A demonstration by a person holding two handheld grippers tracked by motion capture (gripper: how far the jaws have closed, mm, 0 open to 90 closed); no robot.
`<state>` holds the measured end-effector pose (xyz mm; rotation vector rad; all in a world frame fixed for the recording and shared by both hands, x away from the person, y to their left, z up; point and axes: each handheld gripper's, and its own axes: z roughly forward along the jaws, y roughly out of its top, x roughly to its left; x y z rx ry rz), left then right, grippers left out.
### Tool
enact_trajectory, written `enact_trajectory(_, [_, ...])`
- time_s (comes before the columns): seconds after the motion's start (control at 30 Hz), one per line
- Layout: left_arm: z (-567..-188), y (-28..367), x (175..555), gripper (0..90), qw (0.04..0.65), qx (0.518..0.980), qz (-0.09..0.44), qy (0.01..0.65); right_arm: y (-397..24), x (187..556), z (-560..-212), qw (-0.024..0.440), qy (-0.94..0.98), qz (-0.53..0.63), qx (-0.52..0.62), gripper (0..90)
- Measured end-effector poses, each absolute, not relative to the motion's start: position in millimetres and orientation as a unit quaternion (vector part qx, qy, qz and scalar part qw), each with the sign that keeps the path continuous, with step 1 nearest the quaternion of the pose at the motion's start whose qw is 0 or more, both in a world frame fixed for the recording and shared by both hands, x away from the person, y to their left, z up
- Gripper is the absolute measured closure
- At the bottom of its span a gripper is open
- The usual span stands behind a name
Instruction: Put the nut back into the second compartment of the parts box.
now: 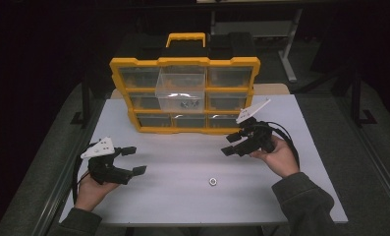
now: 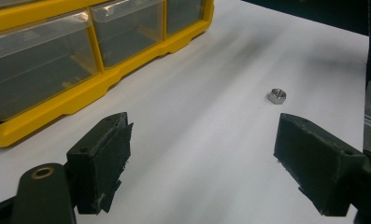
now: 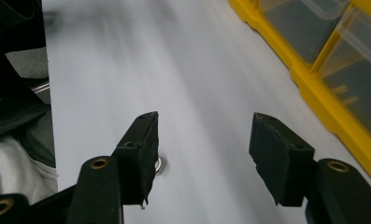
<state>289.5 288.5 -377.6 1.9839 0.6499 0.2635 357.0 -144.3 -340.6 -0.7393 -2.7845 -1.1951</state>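
A small silver hex nut (image 1: 212, 181) lies alone on the white table (image 1: 173, 162), near its front edge and between my two hands. My left gripper (image 1: 135, 160) hovers low at the left, open and empty, jaws pointing right toward the nut. The left gripper view has the nut (image 2: 277, 95) beyond its spread jaws (image 2: 202, 135). My right gripper (image 1: 229, 145) is held above the table at the right, open with nothing between its pads. In the right gripper view (image 3: 205, 126) the nut (image 3: 160, 164) peeks out from behind the left-hand jaw.
A yellow organiser (image 1: 184, 63) with clear drawers stands upright at the back of the table. Its middle drawer (image 1: 181, 88) is pulled out and holds a few small dark parts. The organiser's lower edge (image 3: 314, 88) runs close to my right gripper.
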Motion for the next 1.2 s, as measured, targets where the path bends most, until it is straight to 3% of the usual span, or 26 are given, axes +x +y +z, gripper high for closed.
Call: enact_trajectory(1.2, [-377, 288, 288, 18.5, 0.498, 0.816, 0.108, 0.273, -115, 336, -404, 0.034, -0.911, -0.348, -0.217, 40.2])
